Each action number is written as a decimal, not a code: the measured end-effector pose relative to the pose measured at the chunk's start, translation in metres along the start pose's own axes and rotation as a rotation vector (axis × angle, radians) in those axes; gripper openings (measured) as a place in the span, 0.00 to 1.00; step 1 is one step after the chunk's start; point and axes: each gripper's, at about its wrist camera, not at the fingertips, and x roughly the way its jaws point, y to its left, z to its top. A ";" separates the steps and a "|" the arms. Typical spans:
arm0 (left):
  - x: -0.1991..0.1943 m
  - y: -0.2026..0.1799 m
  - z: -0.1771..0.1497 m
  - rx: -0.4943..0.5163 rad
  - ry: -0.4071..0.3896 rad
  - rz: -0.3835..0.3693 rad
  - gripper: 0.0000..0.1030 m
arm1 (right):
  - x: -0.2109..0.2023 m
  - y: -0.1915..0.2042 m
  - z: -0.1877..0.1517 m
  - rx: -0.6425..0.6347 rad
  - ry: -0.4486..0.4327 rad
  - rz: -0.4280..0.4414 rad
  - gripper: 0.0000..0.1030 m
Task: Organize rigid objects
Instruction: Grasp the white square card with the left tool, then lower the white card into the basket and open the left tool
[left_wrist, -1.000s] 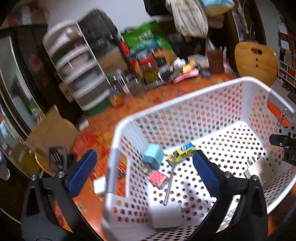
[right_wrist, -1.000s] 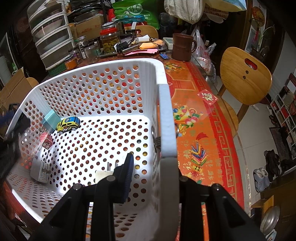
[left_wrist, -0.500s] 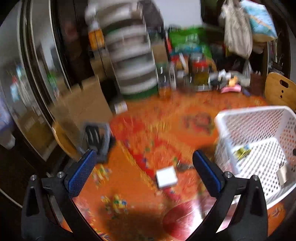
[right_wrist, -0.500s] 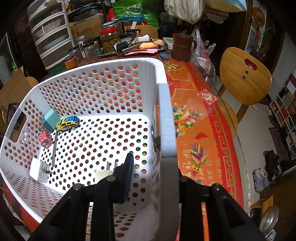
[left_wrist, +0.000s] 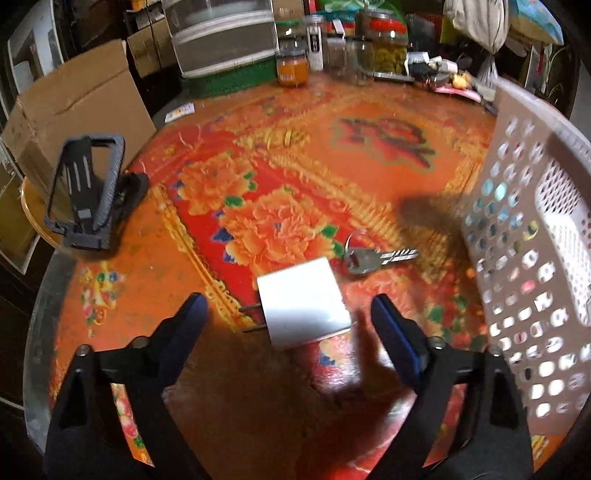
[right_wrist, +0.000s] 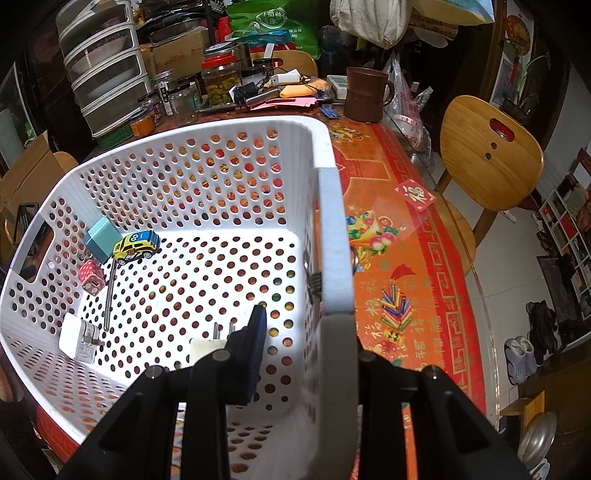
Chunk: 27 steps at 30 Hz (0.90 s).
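Left claw (left_wrist: 286, 321) hangs apart over the white charger (left_wrist: 303, 303) lying on the desk (left_wrist: 369, 110) beside a key (left_wrist: 373, 257), while right claw (right_wrist: 295, 350) stands clamped on the white basket (right_wrist: 334, 236) wall near the desk's right edge.

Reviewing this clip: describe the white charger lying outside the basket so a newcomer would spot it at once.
Start at the white perforated basket at the right of the left wrist view. On the red floral tablecloth beside it, between the left gripper's open jaws, lies a white charger block. Unlike the silver key just beyond, it is boxy, with two prongs.
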 end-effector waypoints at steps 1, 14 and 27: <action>0.002 0.000 -0.001 -0.007 -0.001 -0.018 0.75 | 0.000 0.000 0.000 0.000 0.000 -0.001 0.28; -0.042 0.005 -0.004 -0.051 -0.214 0.071 0.55 | 0.000 -0.001 0.002 0.001 -0.001 -0.004 0.28; -0.132 0.013 0.015 -0.060 -0.342 0.118 0.55 | -0.001 -0.001 0.001 0.001 0.000 -0.008 0.28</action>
